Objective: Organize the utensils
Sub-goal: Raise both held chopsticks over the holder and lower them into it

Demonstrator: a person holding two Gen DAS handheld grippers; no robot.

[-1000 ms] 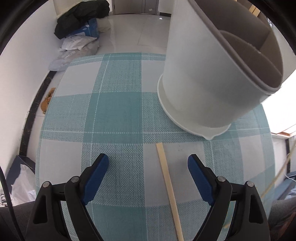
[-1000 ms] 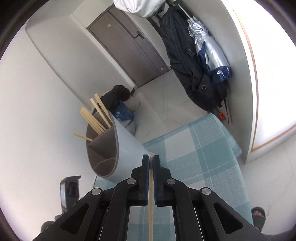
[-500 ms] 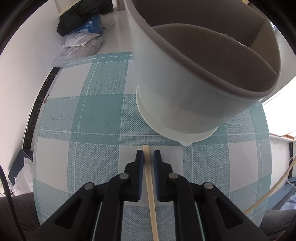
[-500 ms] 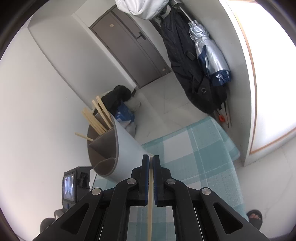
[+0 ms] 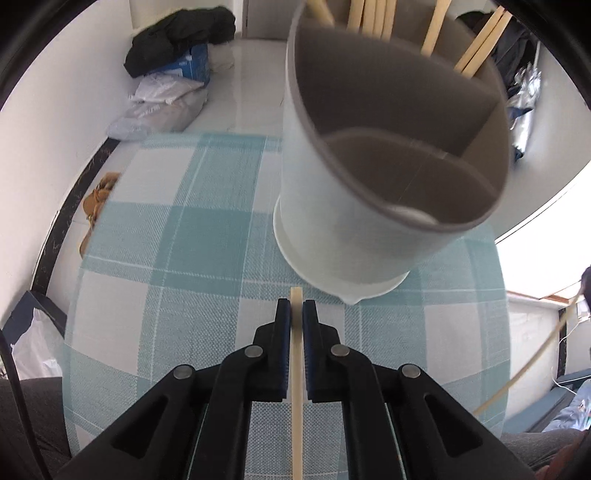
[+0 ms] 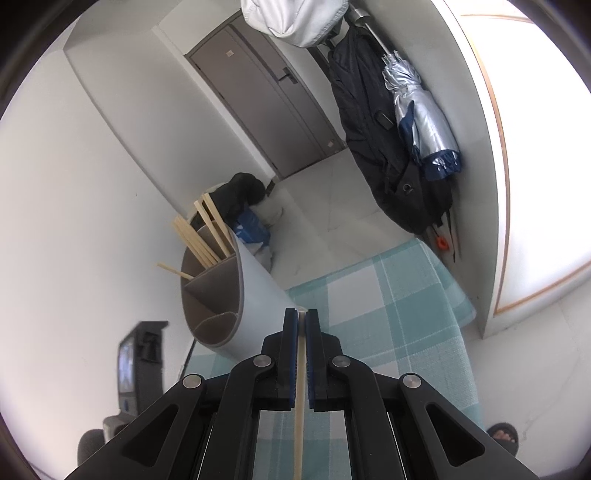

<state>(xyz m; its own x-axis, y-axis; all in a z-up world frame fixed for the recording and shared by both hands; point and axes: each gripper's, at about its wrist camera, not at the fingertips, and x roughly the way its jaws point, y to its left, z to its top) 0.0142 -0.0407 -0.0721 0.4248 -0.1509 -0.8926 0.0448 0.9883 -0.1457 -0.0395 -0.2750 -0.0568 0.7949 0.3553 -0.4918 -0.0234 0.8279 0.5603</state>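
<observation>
- Left wrist view: left hand-held gripper [image 5: 296, 314] is pressed together on a single wooden chopstick [image 5: 296, 387]; the stick's tip pokes just past the blue pads [image 5: 283, 332].
- Directly ahead, close to that tip, stands the utensil holder [image 5: 332, 221], pale outside, grey-brown inside, split into compartments. Its base sits on the checked teal cloth [image 5: 166, 258] covering the surface.
- Bundled chopsticks [image 5: 373, 18] stand in the holder's far compartment; the two nearer compartments look bare.
- Beyond the surface, on the floor: dark clothing over a blue box [image 5: 184, 62], plastic bags [image 5: 159, 107].
- A second thin stick shows at the right edge, blurred.
- Right wrist view: right hand-held gripper [image 6: 301, 321] pinches its own chopstick [image 6: 300, 406], lying lengthwise between the fingers.
- Holder [image 6: 221, 295] lies left of and just beyond the gripper tips, its stored chopsticks [image 6: 201, 236] leaning out.
- Only this view shows the door [image 6: 266, 103], hanging dark coat [image 6: 376, 129], silver umbrella [image 6: 421, 122], a small screen device [image 6: 138, 362] at left, and a sandalled foot [image 6: 504, 435] at lower right.
</observation>
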